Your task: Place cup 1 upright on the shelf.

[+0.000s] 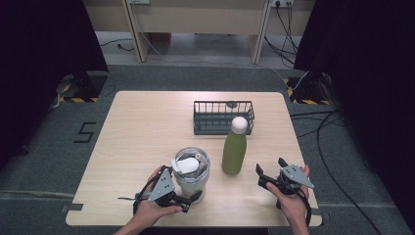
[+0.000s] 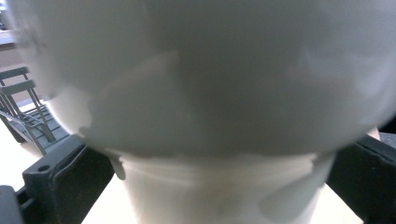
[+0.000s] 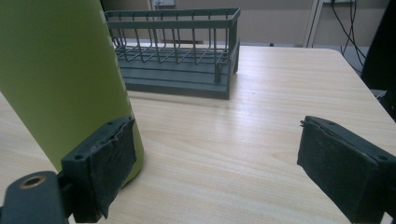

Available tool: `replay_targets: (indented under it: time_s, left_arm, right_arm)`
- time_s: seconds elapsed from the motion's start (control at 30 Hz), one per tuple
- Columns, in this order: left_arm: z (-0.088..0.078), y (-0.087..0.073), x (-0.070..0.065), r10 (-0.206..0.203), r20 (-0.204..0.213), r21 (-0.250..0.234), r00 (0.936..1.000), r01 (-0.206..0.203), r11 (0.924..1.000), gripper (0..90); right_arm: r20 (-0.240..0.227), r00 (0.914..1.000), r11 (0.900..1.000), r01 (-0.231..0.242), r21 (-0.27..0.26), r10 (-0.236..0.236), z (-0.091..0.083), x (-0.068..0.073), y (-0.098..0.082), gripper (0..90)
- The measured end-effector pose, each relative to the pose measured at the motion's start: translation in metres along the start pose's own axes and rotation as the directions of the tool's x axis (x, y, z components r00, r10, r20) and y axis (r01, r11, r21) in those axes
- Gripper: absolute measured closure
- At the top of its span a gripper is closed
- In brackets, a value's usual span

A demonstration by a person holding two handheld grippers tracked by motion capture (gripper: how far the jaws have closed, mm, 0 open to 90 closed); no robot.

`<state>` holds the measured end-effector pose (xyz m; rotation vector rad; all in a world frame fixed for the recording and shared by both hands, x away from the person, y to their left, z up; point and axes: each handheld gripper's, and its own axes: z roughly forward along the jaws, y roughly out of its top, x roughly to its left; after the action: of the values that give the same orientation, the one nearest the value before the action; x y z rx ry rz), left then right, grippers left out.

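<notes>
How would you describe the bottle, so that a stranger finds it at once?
On the table, look just in front of the basket. The bottle stands upright there, right of the cup: tall, slim and green with a round white cap.

green bottle (image 1: 234,152) with white cap, dark grey basket (image 1: 223,118), pale wood table (image 1: 142,132)

Left tongs (image 1: 192,199) apparently grip the tumbler (image 1: 191,171) (green bottle (image 1: 234,152) beside).
</notes>
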<state>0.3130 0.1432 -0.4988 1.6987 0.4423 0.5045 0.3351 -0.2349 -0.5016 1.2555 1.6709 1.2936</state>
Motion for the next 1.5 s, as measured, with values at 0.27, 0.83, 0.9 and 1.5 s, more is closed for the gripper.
replay_targets:
  time_s: [0.27, 0.83, 0.9, 1.5]
  left_arm:
    - [0.0030, 0.0000, 0.0003, 0.002, 0.006, -0.021, 1.0000, -0.002, 0.9998, 6.3]
    - [0.0027, 0.0010, 0.0009, -0.013, 0.014, -0.014, 0.9998, 0.013, 0.9998, 8.1]
    - [0.0028, 0.0009, 0.0012, -0.016, 0.016, -0.015, 0.9998, 0.016, 0.9998, 8.2]
    - [0.0079, -0.0002, 0.0042, -0.005, 0.035, -0.012, 0.9994, 0.005, 0.9999, 7.0]
  right_arm:
    - [-0.002, 1.0000, 1.000, -0.003, 0.006, 0.003, 0.0007, 0.0000, -0.0010, 12.1]
    - [-0.002, 1.0000, 1.000, -0.004, 0.013, 0.004, 0.0017, 0.0002, -0.0030, 13.0]
    - [0.000, 1.0000, 1.000, -0.006, 0.014, 0.006, 0.0012, 0.0001, -0.0030, 13.2]
    - [-0.004, 1.0000, 1.000, 0.004, 0.021, -0.004, 0.0030, 0.0022, -0.0040, 14.1]
